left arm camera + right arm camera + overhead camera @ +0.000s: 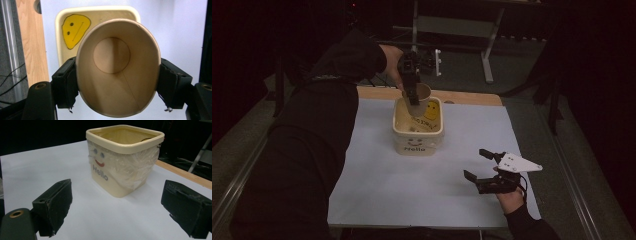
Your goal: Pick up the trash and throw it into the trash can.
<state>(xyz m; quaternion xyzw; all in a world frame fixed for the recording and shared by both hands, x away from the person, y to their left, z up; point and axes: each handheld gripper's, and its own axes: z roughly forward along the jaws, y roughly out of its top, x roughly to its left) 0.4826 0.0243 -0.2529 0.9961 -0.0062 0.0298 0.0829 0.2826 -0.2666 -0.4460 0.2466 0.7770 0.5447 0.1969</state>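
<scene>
A brown paper cup [117, 67] is squeezed between the jaws of my left gripper [412, 92], held above the far rim of a cream square bin [418, 125]. In the left gripper view the cup's open mouth faces the camera, and the bin [97, 13] with a yellow face sticker [75, 28] lies below. The bin [125, 157] bears a smiling face and "Hello" and has a clear plastic liner. My right gripper [482, 167] hovers open over the sheet at the front right, its pads [57, 202] wide apart and nothing between them.
A pale sheet [377, 185] covers the wooden table [472, 97], whose bare edge shows at the back. A metal stand [484, 45] and cables sit beyond the table. The person's dark sleeve [312, 150] runs along the left side.
</scene>
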